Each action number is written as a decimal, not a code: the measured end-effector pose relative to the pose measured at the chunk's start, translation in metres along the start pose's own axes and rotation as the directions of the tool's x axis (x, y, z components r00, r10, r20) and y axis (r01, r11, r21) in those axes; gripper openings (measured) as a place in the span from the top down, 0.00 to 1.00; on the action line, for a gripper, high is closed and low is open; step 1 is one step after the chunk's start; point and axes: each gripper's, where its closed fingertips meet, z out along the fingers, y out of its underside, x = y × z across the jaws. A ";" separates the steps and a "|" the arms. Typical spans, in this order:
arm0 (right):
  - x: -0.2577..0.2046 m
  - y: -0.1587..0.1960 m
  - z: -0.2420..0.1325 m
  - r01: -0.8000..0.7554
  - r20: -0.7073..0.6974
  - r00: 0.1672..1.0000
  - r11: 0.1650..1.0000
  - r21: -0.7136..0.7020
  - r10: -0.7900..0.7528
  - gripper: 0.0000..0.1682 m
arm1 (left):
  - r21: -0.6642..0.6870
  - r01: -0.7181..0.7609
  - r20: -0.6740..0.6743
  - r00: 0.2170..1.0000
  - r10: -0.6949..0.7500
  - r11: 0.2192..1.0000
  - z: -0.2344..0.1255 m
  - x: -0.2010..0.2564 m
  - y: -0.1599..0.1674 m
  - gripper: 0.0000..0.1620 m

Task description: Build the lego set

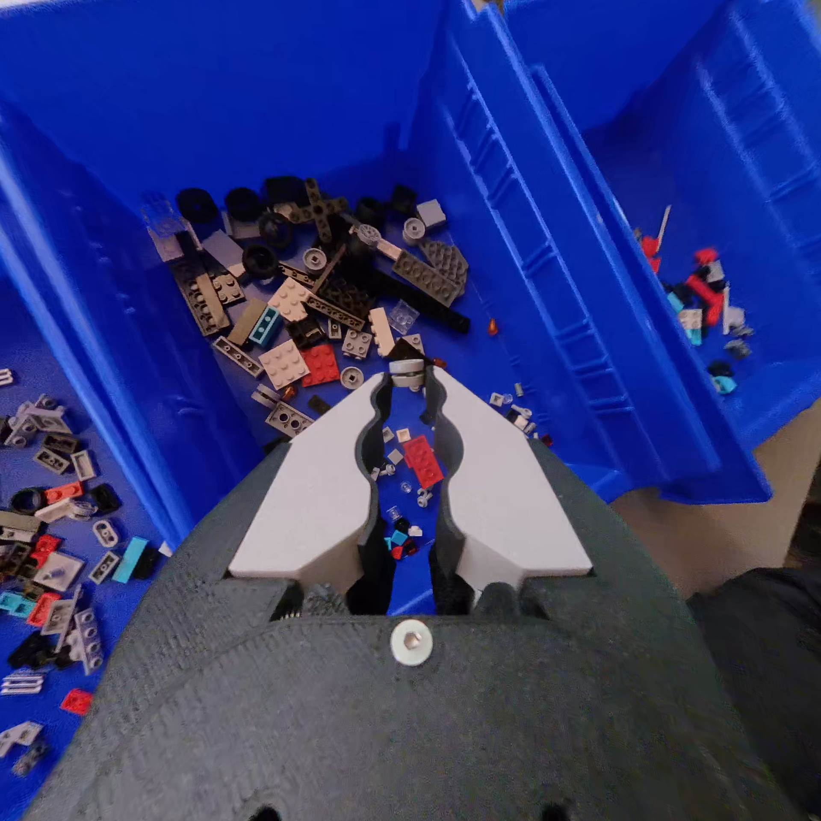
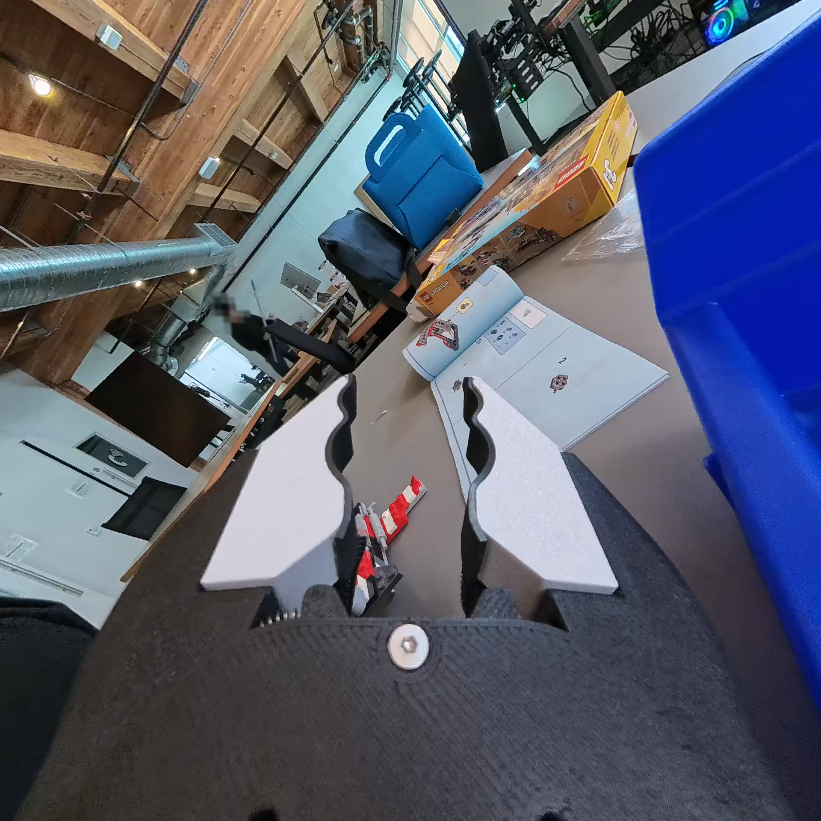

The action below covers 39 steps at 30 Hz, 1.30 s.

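Over the middle blue bin (image 1: 311, 111), a light grey round Lego piece (image 1: 405, 372) is pinched at the left gripper (image 1: 406, 377) tips. The right gripper (image 2: 408, 386) is held spread and empty above the table (image 2: 622, 466), a red-and-white Lego assembly (image 2: 400, 511) lying beneath it.

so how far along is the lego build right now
Done: only a small red-and-white assembly lies on the table, below the open right tongs. In hand: the left tongs pinch a grey round piece over the middle blue bin. Left: most of it; loose bricks fill the bins.
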 end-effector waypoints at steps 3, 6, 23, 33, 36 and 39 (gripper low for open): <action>-0.001 0.003 0.002 0.006 0.003 1.000 1.000 -0.021 -0.006 0.71 | 0.025 0.056 -0.036 0.998 -0.055 0.998 -0.004 -0.003 0.000 0.91; -0.001 0.003 0.001 0.015 -0.002 1.000 1.000 -0.017 -0.015 0.72 | 0.038 0.077 -0.071 0.995 -0.074 0.996 -0.004 0.002 -0.001 0.91; 0.000 0.001 0.001 -0.002 0.003 1.000 1.000 -0.009 0.002 0.72 | 0.030 0.061 -0.094 0.994 -0.058 0.998 0.001 0.011 -0.001 0.91; 0.000 0.001 0.001 -0.004 0.003 1.000 1.000 -0.009 0.004 0.72 | 0.014 0.053 -0.080 0.995 -0.051 0.999 0.005 0.010 0.003 0.91; 0.000 0.001 0.001 -0.004 0.003 1.000 1.000 -0.009 0.004 0.72 | 0.007 0.048 -0.077 0.996 -0.047 0.999 0.007 0.010 0.004 0.91; 0.000 0.001 0.000 -0.006 0.004 1.000 1.000 -0.007 0.006 0.72 | -0.016 0.044 -0.095 0.994 -0.045 0.999 0.015 0.017 0.008 0.91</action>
